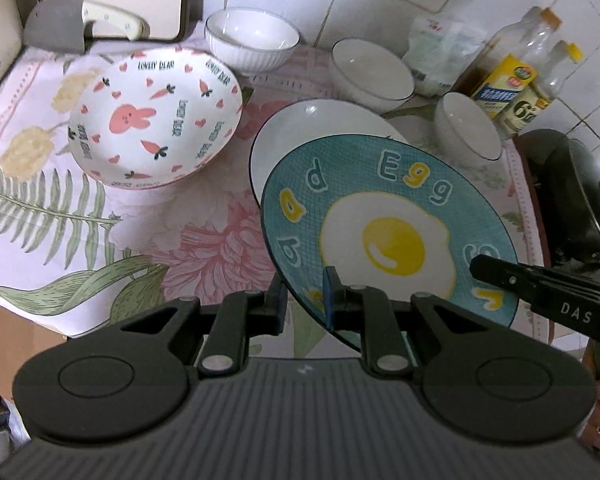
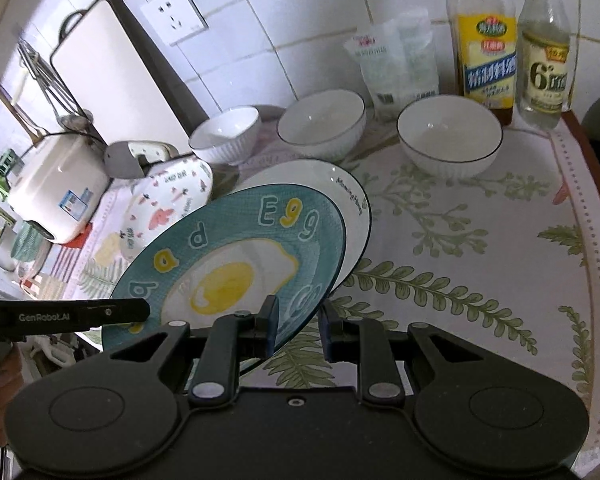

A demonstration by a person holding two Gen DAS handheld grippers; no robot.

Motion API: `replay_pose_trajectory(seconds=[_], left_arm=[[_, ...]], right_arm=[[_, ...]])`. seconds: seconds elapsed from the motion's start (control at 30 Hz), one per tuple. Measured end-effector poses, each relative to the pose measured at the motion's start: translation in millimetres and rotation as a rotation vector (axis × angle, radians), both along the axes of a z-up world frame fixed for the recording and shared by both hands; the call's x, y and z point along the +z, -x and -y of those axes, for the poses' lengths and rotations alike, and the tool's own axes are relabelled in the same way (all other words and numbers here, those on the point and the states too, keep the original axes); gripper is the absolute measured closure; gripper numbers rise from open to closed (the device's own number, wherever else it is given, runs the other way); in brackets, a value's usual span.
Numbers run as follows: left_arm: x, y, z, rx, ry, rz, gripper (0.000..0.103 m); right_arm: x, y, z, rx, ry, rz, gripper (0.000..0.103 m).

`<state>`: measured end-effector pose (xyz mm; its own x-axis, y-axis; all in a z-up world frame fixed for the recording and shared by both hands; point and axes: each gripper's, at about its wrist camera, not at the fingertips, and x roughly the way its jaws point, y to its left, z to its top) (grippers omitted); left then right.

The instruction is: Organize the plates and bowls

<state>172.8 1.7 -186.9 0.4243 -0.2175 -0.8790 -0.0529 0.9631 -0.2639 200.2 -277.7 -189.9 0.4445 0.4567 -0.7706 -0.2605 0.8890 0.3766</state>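
A teal plate with a fried-egg print (image 1: 388, 224) is held tilted above the table, over a white plate with a dark rim (image 1: 300, 132). My left gripper (image 1: 304, 304) straddles its near rim with a pad on each side. My right gripper (image 2: 298, 326) straddles the opposite rim (image 2: 236, 256) the same way; how tightly either grips cannot be told. A rabbit-and-carrot bowl (image 1: 152, 120) sits to the left. Three white bowls (image 1: 252, 40) (image 1: 372, 72) (image 1: 468, 132) stand at the back.
Two bottles (image 2: 486, 40) (image 2: 544, 52) and a plastic bag (image 2: 396, 64) stand against the tiled wall. A rice cooker (image 2: 56, 188) and a cutting board (image 2: 112, 64) are at the left. A dark pan (image 1: 572, 200) sits past the table's right edge.
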Motion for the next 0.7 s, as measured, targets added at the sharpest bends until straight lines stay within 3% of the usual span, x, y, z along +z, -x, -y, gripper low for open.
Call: replay_pose_trajectory(seconds=[0.4, 0.7], left_arm=[[-30.7, -46.2, -6.1, 0.001, 0.001, -0.067, 0.087], [-40.3, -66.4, -9.2, -0.002, -0.001, -0.071, 0.087]], right_arm=[[-33.4, -40.6, -10.7, 0.0, 0.025, -0.071, 0.077], [-42.0, -58.8, -17.3, 0.015, 0.057, -0.064, 0.078]])
